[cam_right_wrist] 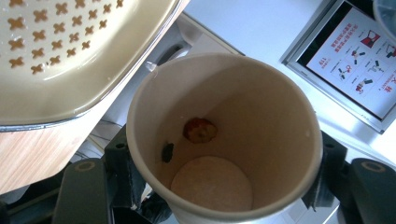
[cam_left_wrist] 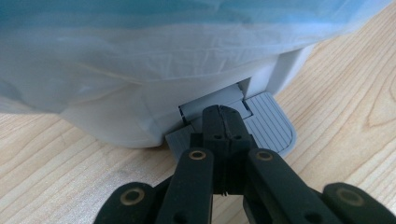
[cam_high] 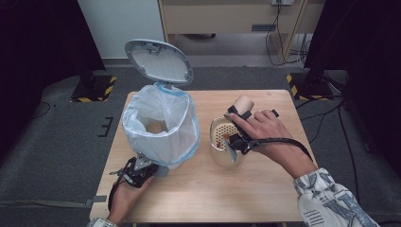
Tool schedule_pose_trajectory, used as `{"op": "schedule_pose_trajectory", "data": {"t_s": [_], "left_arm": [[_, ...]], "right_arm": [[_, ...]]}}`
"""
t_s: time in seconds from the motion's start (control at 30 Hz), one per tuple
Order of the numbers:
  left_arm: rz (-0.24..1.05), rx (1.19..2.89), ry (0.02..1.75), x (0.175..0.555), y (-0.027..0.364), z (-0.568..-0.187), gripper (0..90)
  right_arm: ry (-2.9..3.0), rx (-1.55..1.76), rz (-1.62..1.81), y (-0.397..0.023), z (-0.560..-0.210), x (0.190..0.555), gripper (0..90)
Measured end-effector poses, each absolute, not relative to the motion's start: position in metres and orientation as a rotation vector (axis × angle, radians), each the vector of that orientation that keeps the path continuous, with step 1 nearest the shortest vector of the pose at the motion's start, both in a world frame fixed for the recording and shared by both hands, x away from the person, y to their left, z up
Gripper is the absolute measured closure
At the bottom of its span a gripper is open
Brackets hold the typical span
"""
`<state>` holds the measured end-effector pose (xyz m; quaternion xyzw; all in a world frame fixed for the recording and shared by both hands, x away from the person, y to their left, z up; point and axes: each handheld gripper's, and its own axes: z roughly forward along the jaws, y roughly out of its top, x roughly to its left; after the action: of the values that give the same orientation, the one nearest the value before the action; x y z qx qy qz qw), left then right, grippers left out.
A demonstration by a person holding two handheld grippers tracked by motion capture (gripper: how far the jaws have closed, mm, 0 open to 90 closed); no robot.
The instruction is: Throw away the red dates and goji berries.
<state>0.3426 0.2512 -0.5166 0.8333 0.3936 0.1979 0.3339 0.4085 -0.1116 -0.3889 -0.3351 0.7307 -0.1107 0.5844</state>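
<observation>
Left gripper [cam_left_wrist: 223, 116] closed, pressing bin [cam_high: 161, 127] pedal [cam_left_wrist: 266, 123], lid [cam_high: 158, 60] up. Right gripper [cam_high: 240, 124] clamped on tilted cup [cam_right_wrist: 224, 140] over strainer [cam_high: 221, 135] on tabletop [cam_high: 198, 189].

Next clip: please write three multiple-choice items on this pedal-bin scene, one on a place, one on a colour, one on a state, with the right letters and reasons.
1. Where do the left gripper jaws rest?
A on the bin's pedal
B on the lid
C on the strainer

2. What colour is the bin liner's edge?
A red
B blue
C black

3. How is the paper cup?
A crushed flat
B standing on the table
C clamped in the right gripper

Answers: 1 A, shut jaws sit on the pedal; 2 B, blue band along the rim; 3 C, jaws flank the cup on both sides.
</observation>
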Motion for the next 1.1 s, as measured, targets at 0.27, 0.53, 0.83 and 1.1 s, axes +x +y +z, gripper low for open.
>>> {"op": "schedule_pose_trajectory", "data": {"t_s": [0.27, 0.53, 0.83, 1.1], "left_arm": [[0.518, 2.176, 1.028, 0.343, 0.251, -0.517, 90.0], [0.517, 2.175, 1.027, 0.343, 0.251, -0.517, 90.0], [0.517, 2.175, 1.028, 0.343, 0.251, -0.517, 90.0], [0.517, 2.175, 1.027, 0.343, 0.251, -0.517, 90.0]], "right_arm": [[1.71, -0.768, -0.23, -0.115, -0.389, 0.408, 31.1], [1.737, -0.716, -0.134, -0.118, -0.385, 0.411, 30.9], [1.79, -0.615, 0.01, -0.126, -0.378, 0.415, 30.8], [1.769, -0.609, 0.069, -0.129, -0.374, 0.413, 30.8]]}}
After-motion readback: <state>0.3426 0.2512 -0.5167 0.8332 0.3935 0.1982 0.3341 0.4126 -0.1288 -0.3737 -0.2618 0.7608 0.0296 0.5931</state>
